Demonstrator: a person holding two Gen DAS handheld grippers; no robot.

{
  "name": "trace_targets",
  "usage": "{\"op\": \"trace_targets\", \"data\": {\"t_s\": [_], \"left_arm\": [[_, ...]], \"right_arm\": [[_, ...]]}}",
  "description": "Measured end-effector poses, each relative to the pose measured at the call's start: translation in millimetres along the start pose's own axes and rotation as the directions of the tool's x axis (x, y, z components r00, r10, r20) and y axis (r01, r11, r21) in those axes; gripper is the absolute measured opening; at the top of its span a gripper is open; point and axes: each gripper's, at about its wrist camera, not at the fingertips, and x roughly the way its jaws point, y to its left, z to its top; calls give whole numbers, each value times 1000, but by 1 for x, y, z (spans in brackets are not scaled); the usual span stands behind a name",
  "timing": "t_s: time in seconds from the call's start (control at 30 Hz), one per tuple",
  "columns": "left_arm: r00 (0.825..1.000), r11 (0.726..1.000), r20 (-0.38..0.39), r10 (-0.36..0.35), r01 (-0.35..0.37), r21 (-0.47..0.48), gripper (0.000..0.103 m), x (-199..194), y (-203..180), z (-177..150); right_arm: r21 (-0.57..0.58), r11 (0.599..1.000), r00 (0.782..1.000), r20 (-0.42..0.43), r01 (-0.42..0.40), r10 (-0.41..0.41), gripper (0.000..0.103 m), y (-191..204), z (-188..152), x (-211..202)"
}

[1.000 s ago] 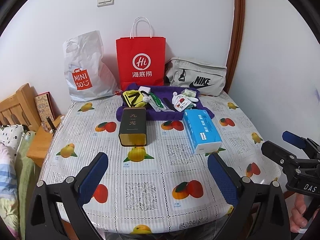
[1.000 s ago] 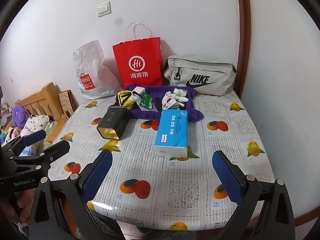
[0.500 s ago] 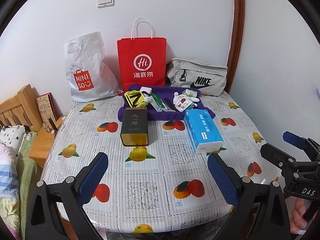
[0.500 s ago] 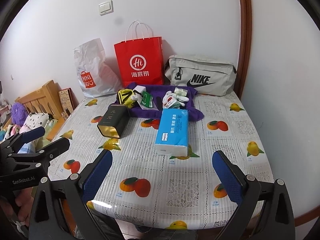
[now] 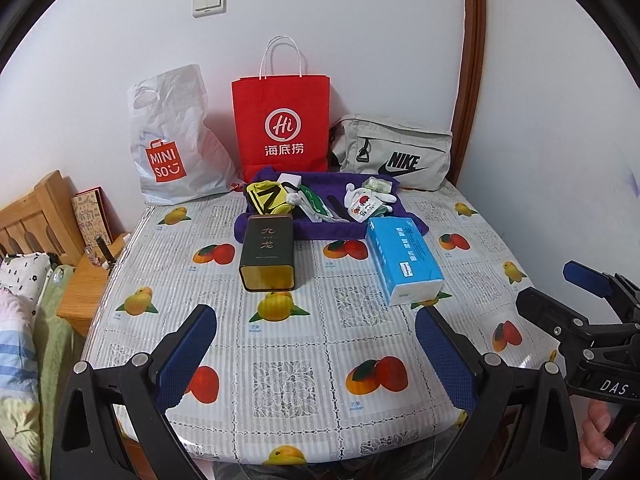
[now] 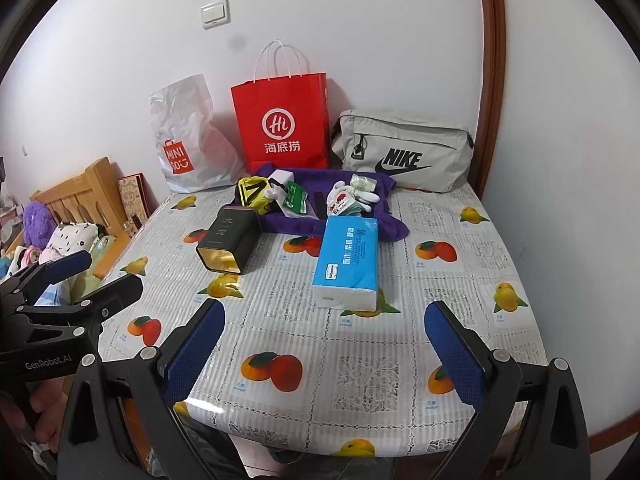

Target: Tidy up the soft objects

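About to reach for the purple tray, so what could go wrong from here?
1. The tin and the tissue pack lie right in front of the tray; a low reach might knock them.
2. The tray's small items are tightly jumbled, so an open tool may pinch several.

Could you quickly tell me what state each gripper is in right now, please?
Left gripper: open, holding nothing, hovering over the near edge of the table.
Right gripper: open, holding nothing, also above the near edge.
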Motion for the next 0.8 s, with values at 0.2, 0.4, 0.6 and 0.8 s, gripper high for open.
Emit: {"op": "trace_targets", "data": {"t_s": [0.2, 0.4, 0.6, 0.8], "left_arm": [[1000, 1000, 0, -2, 2, -2, 100, -1, 1, -1], [1000, 1000, -2, -4, 4, 0, 100, 0, 1, 0], [1000, 1000, -2, -3, 3, -1, 100, 0, 1, -1], [1000, 1000, -2, -5, 5, 0, 100, 0, 2, -1]], "right_arm": [[-1, 1000, 1000, 0, 0, 0, 99, 0, 0, 0], [-1, 1000, 1000, 0, 0, 0, 99, 0, 0, 0], [0, 1000, 1000, -1, -1, 1, 99, 0, 0, 0], [-2, 1000, 1000, -1, -1, 1, 99, 0, -1, -1]]}}
